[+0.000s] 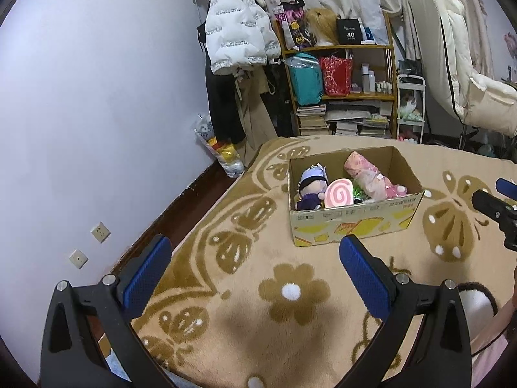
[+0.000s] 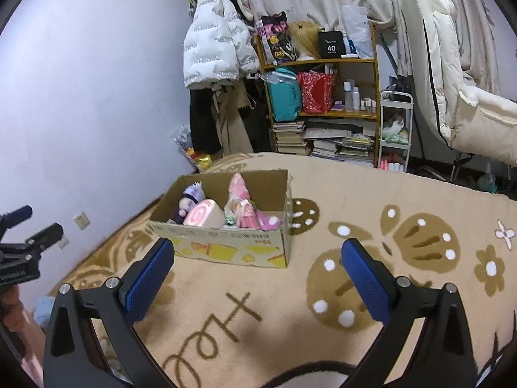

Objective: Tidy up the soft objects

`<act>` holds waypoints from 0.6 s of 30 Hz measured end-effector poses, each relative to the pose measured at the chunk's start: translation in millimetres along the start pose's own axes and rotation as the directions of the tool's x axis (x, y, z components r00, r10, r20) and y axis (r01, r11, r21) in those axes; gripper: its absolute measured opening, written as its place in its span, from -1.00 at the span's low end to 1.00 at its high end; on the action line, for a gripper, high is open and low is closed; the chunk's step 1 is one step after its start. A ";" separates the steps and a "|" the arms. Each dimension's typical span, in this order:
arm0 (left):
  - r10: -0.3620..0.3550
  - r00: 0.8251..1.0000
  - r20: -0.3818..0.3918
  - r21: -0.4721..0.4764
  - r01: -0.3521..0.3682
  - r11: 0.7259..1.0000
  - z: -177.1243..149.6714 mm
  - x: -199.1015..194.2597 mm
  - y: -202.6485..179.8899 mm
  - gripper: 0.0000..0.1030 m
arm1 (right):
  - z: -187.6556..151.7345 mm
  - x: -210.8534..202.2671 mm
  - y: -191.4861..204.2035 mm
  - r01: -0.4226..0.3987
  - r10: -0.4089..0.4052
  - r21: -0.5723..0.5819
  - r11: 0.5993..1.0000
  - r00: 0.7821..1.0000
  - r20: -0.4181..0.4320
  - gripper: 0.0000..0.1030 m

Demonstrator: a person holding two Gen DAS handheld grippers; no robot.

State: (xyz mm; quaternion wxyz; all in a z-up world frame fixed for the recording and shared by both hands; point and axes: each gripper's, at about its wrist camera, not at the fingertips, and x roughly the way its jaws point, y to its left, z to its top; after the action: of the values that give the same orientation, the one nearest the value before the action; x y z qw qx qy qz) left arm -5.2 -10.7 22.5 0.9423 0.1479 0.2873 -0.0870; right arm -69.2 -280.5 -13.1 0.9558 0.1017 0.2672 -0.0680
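Blue-padded fingers of the left gripper (image 1: 255,278) stand wide apart with nothing between them, over a tan blanket (image 1: 290,339) with brown flowers and butterflies. Ahead on the blanket sits the cardboard box (image 1: 355,223), its top open. Inside, side by side, are a doll (image 1: 311,187) with pale purple hair, a pink swirl cushion (image 1: 338,194) and a pink plush (image 1: 371,174), with something green between cushion and plush.

From the right wrist view, the right gripper (image 2: 258,281) is likewise spread wide and empty, the box (image 2: 226,245) just beyond its left finger. This view alone shows brown lettering woven into the blanket (image 2: 404,200) near the camera; I cannot read it. Each view catches the other gripper at its edge.

Box print is yellow with small characters, too blurred to read. On the shelf (image 1: 339,47) behind, a black card (image 1: 350,32) reads "40". A white puffer jacket (image 1: 239,32) hanging beside the shelf carries repeated lines of text, illegible. Stacked books (image 1: 342,119) fill the shelf's bottom; a red bag (image 1: 336,76) and a teal bag (image 1: 305,79) sit above. A white trolley (image 1: 410,106) and a cream chair (image 1: 458,64) stand to the right. Nothing lies between grippers and box.
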 end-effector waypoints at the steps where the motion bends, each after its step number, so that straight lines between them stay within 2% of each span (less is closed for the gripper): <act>1: -0.001 1.000 -0.004 0.000 0.001 1.000 -0.4 1.7 -0.5 0.99 | -1.4 3.1 0.0 0.001 -0.001 -0.004 1.000 1.000 -0.009 1.00; 7: -0.007 0.999 -0.040 0.000 0.007 1.000 -1.5 14.6 -2.5 0.99 | -6.5 15.8 -5.7 0.006 -0.005 0.011 1.000 0.999 -0.051 1.00; 18: -0.011 0.999 -0.039 0.002 0.011 1.000 -2.1 17.7 -4.5 0.99 | -8.8 21.7 -10.8 0.006 -0.003 0.036 0.999 0.997 -0.071 1.00</act>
State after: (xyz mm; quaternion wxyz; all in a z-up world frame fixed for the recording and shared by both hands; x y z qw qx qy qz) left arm 7.0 -15.7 9.8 0.9359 0.1492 0.3063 -0.0898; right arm -57.2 -290.6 -33.5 0.9435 0.1210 0.3001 -0.0713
